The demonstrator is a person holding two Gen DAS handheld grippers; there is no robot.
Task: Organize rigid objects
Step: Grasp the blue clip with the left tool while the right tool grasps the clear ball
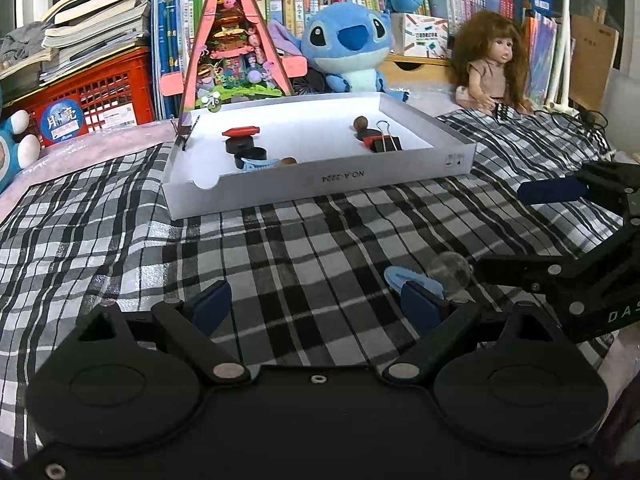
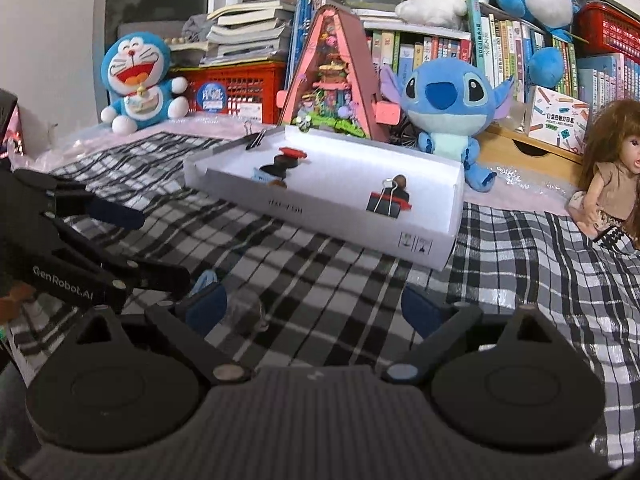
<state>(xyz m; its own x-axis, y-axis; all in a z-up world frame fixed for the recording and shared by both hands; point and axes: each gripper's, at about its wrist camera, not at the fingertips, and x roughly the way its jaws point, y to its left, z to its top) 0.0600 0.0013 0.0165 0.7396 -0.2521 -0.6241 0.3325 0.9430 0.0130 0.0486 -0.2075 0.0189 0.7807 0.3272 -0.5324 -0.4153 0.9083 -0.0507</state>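
The left tongs (image 1: 316,304) hang spread wide over the black-and-white checked cloth (image 1: 280,248), grasping nothing, their blue pads (image 1: 210,306) well apart. Just beside the right-hand pad lies a light blue plastic clip (image 1: 404,278), and touching that a clear glass ball (image 1: 450,270), both resting on the cloth. The right tongs (image 2: 316,304) are likewise released and empty, low over the same cloth; in the right wrist view the clear ball (image 2: 248,314) sits just inside their left pad, with the light blue clip (image 2: 205,280) beyond it, partly hidden by the other tool. Farther back on the cloth stands a shallow white cardboard box lid (image 1: 320,184), used as a tray. On its left side lie a red spindle-shaped piece (image 1: 241,132) over a black round piece (image 1: 239,144), another black ring (image 1: 252,155), a second light blue clip (image 1: 258,164) and a brown bead (image 1: 288,161). On its right side are a brown wooden ball (image 1: 361,123) and a black binder clip with wire handles (image 1: 386,142). Behind the lid stand a pink triangular miniature house (image 1: 236,44), a blue Stitch plush (image 1: 348,40) and a long-haired doll (image 1: 496,68)
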